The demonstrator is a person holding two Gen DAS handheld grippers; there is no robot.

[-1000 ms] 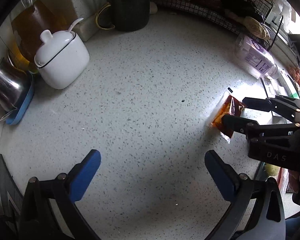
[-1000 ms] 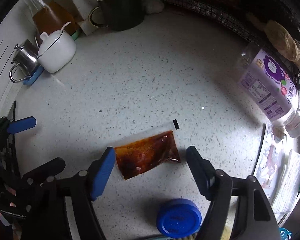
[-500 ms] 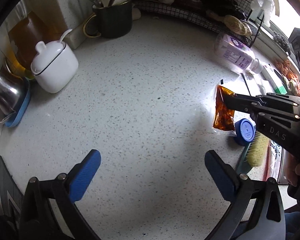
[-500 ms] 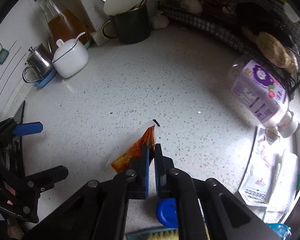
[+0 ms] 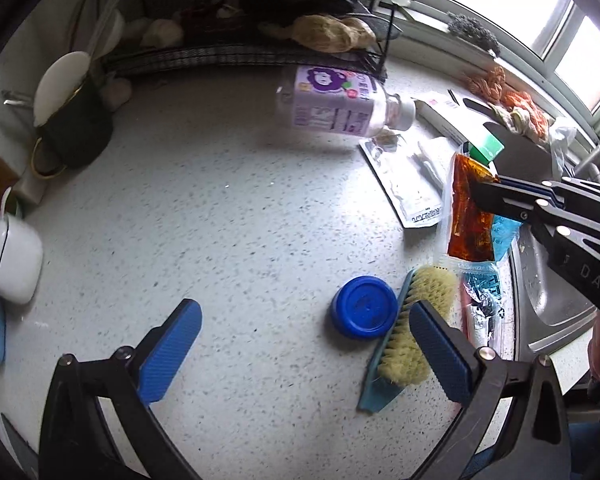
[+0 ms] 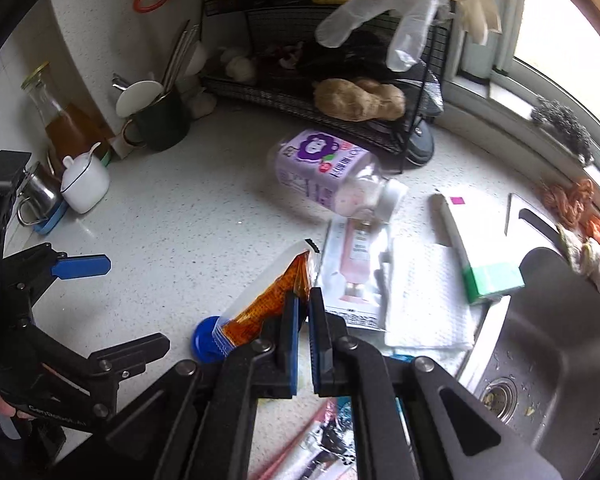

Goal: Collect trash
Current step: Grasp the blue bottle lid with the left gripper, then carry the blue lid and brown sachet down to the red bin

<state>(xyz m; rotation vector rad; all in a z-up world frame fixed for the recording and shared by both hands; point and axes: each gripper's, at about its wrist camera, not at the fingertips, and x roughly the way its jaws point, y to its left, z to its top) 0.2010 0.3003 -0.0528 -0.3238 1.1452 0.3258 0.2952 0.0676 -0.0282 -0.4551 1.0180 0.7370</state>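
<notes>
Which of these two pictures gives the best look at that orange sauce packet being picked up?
The left wrist view: the sauce packet hangs there nearly whole, pinched at its upper edge by the right gripper. In the right wrist view the packet appears edge-on, partly behind the fingers.

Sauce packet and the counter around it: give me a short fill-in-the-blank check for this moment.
1. The right gripper has its jaws shut on the ____ packet.
2. The left gripper is ____, with nothing between its jaws.
3. The purple-labelled bottle lies on its ____ on the counter.
4. The blue lid sits beside a ____.

Missing words: sauce; open; side; brush
</notes>
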